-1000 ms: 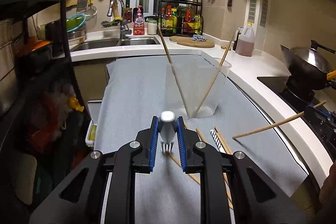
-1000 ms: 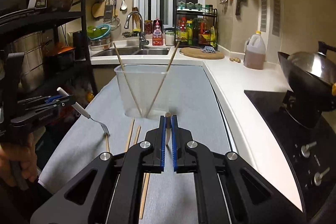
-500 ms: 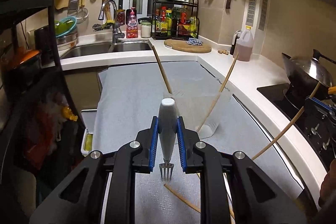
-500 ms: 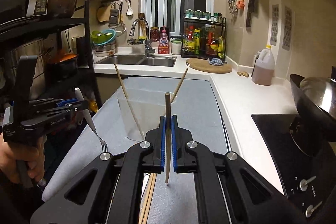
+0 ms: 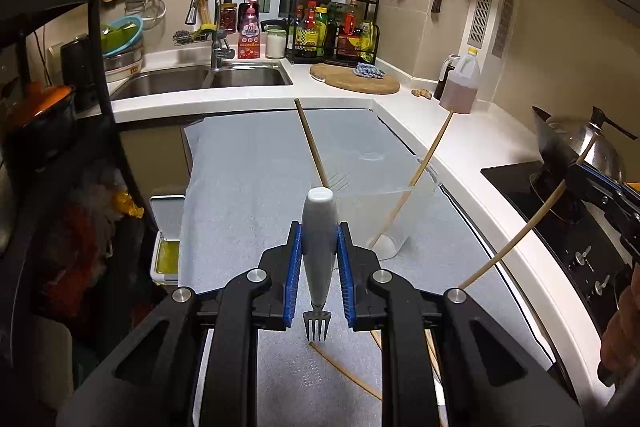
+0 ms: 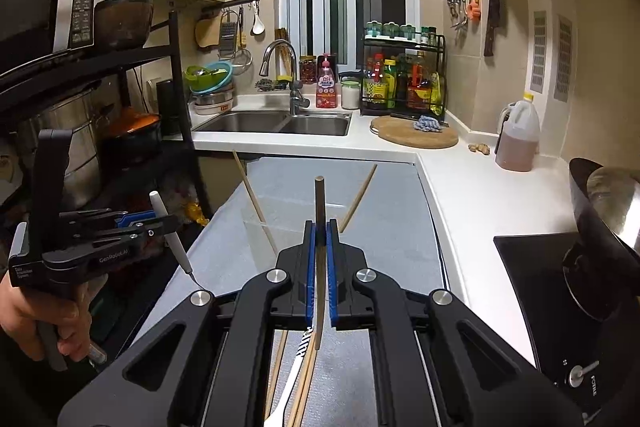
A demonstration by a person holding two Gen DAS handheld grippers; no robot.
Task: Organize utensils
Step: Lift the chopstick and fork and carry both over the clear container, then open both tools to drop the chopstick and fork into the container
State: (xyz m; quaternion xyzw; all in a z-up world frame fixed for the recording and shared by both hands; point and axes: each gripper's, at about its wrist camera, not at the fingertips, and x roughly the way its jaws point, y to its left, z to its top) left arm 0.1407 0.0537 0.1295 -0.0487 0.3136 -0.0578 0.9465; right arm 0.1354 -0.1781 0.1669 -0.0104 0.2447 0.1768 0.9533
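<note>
From my left wrist camera, I see the left gripper [image 5: 319, 267] clenched on a small white-handled metal fork [image 5: 318, 251], handle up, tines hanging at six o'clock above the grey cloth mat [image 5: 248, 179]. The clear plastic container [image 5: 400, 211] stands at one o'clock, already holding two wooden chopsticks that lean apart. I judge this the carrying step: the fork is lifted and next needs bringing over the rim and letting go, tines down. One loose chopstick [image 5: 344, 371] lies on the mat beneath. From my right wrist camera, the right gripper [image 6: 319, 259] grips a single pale wooden chopstick [image 6: 319, 251], nearly upright, with the container [image 6: 288, 227] at twelve o'clock just beyond. More chopsticks [image 6: 304, 379] and a white utensil remain on the mat at six o'clock.
</note>
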